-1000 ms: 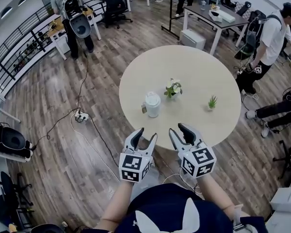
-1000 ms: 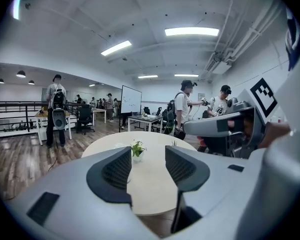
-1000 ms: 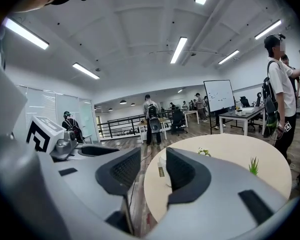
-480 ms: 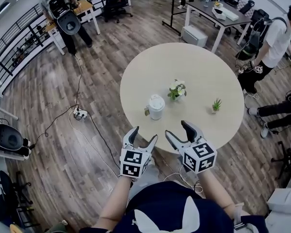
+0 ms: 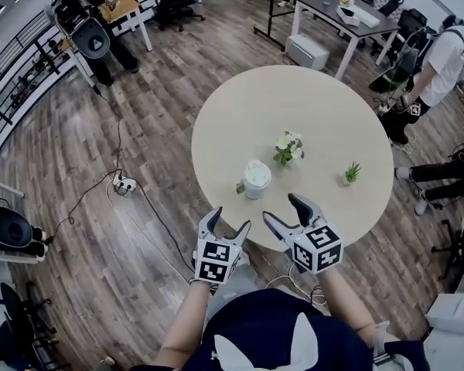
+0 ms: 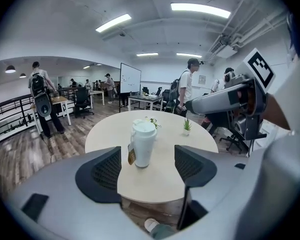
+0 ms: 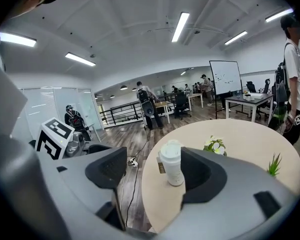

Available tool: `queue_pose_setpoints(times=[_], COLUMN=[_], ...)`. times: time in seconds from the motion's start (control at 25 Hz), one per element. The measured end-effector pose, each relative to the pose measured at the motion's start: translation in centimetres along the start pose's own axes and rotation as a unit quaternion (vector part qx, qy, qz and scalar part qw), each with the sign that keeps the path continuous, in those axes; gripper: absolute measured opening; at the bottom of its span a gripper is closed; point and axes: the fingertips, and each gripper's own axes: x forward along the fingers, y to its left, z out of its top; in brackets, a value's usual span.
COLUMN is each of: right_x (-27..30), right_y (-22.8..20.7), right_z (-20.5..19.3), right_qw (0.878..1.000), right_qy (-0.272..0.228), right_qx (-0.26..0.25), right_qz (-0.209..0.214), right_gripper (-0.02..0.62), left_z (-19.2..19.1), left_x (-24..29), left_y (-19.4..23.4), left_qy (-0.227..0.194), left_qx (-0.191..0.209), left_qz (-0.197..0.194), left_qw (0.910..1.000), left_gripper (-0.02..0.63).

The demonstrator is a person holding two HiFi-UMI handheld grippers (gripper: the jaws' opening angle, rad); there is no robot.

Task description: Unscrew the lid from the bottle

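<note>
Round table [image 5: 216, 114] holds the white bottle [image 5: 257, 179] near its closest edge; left tool [image 5: 228, 219] and right tool [image 5: 281, 209] hang just off that edge, tipped down. Left gripper view: jaws just opened wide, empty; bottle looks light and maybe slippery, so grip its middle. Right gripper view: jaws just opened, empty; lid [image 7: 171, 149] likely needs a firm pinch.

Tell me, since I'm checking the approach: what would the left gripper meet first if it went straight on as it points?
Probably the white bottle, dead ahead of the left gripper, whose empty jaws have just been opening. Tilted down, it might meet the table edge first; depth is unclear.
</note>
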Motion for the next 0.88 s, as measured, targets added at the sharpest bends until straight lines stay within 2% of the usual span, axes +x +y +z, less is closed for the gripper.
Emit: queue_pose_setpoints(times=[0.48,0.88], right_x=[3.1,5.5], right_y=[-2.2,-2.5], right_z=[-1.7,-1.4], right_qw=[0.999,0.998], right_qy=[0.030,0.053], right_qx=[0.015,0.002], right_qz=[-0.034,-0.024], right_gripper=[0.326,0.386], left_z=[-0.3,-2.0], left_x=[4.6,7.4], left_y=[1.7,1.9], left_qy=[0.025,0.064], left_qx=[0.027,0.063], left_qz=[-0.047,-0.060], left_qw=[0.9982,0.9941], left_gripper=[0.322,0.322])
